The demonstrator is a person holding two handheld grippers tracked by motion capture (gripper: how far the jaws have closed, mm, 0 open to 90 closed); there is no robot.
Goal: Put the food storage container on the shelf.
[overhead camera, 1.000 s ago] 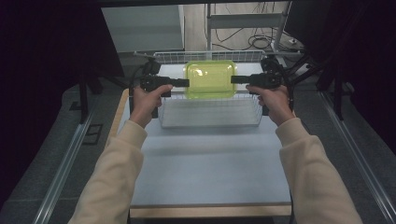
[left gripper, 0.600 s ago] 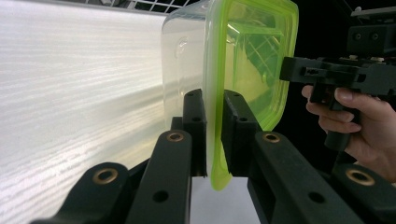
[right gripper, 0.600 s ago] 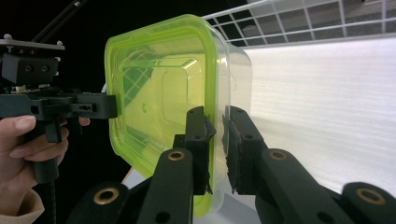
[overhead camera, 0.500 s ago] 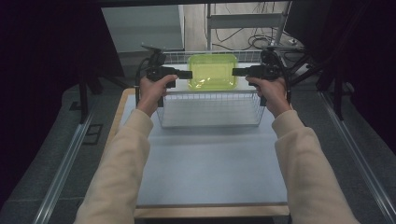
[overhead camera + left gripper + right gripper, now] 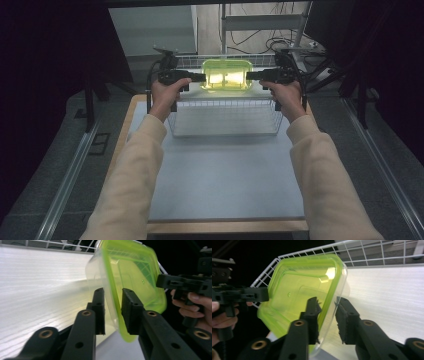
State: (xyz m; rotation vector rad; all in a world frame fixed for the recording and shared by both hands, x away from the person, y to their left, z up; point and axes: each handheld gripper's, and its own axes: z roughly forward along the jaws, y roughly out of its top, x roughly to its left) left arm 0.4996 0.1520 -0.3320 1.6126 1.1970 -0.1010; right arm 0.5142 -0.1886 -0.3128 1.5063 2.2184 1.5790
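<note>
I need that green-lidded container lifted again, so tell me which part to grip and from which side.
Grip the lidded rim at each short end, coming in level from the left and right. The container sits at the far end of the wire basket, and its projecting rim gives the left tool and right tool an edge to straddle. Their jaws have just been opening around it.

A dark room is seen around a pale-topped table [image 5: 225,185]; grey floor [image 5: 60,150] and tangled cables [image 5: 272,45] are lit beyond.
</note>
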